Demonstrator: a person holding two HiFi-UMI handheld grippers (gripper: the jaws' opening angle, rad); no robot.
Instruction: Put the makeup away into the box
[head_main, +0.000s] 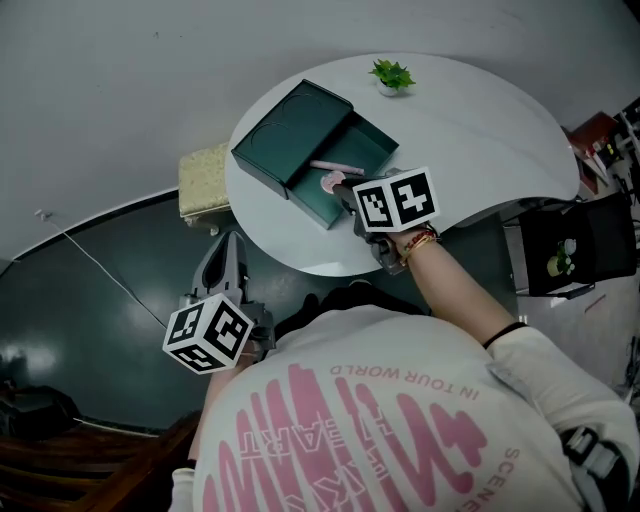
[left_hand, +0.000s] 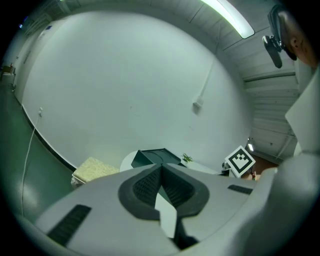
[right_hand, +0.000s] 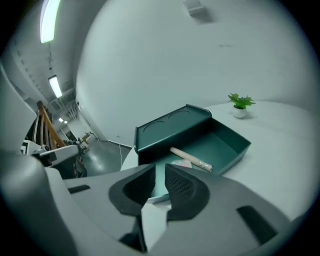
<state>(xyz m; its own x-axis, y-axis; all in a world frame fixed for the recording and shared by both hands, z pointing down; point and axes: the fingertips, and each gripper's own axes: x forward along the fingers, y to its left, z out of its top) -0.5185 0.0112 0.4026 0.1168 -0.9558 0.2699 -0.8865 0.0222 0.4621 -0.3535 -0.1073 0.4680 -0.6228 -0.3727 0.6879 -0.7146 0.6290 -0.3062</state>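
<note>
Over the box's near edge: the right gripper (right_hand: 160, 170) hovers, tipped down toward the table, its jaws parted by a narrow slit with nothing caught between them.
Makeup: a pink stick (head_main: 337, 167) lies slantwise on the bottom of the box, just beyond the right gripper's tips and clear of them. A small pale pink piece (head_main: 329, 183) sits beside it, on the side nearer the jaws.
Box: the dark green box (head_main: 375, 148) stands open on the table, its lid (head_main: 288, 130) tilted up along the side away from the plant.
Left gripper: the left gripper (left_hand: 161, 167) is held low, off the table's edge at the person's left and well apart from the box. Its jaws are pressed together and pinch nothing.
Person: a white shirt (head_main: 370, 430) with pink lettering fills the bottom of the head view. The arm behind the right gripper reaches out over the table's near rim, with a beaded bracelet (head_main: 421, 243) at the wrist.
Table: the white table (head_main: 480, 130) has a rounded outline. A small potted plant (head_main: 391, 75) stands at its far side, well apart from the box.
Beside the table: a pale cushioned stool (head_main: 203, 180) is tucked against the rim nearest the lid.
Room: the floor (head_main: 100, 300) is dark green and glossy and meets a plain pale wall (head_main: 150, 70). A thin cable (head_main: 105, 272) trails across the floor, and a strip light (left_hand: 232, 20) runs along the ceiling.
</note>
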